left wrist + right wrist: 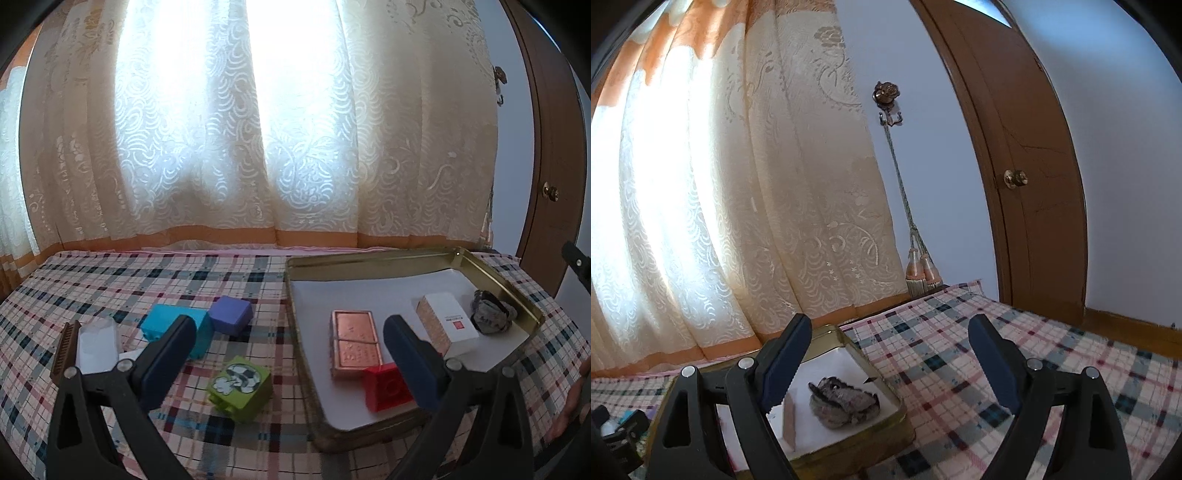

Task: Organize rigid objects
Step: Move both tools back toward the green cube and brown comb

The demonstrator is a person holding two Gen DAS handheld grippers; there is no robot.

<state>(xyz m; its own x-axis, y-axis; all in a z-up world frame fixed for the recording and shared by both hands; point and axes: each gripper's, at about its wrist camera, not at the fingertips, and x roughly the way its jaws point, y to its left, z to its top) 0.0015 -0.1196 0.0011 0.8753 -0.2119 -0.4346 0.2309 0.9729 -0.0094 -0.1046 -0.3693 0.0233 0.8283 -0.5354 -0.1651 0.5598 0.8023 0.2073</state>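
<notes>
In the left wrist view a gold tin tray [373, 261] lies on the plaid cloth at the right. It holds a copper bar [354, 341], a red brick [388, 387], a white box [448, 325] and a grey stone [489, 316]. On the cloth to the left lie a green brick [240, 387], a blue brick [173, 328], a purple brick [231, 314] and a clear white piece [96, 345] beside a brown comb [64, 347]. My left gripper [291, 363] is open and empty above them. My right gripper [890, 369] is open and empty over the tray's [849, 341] right corner, above the stone [844, 406].
A lace curtain [258, 147] hangs behind the table's far edge. A brown door [1027, 166] stands at the right, with a tassel cord [919, 269] on the wall. The plaid cloth [1015, 362] stretches right of the tray.
</notes>
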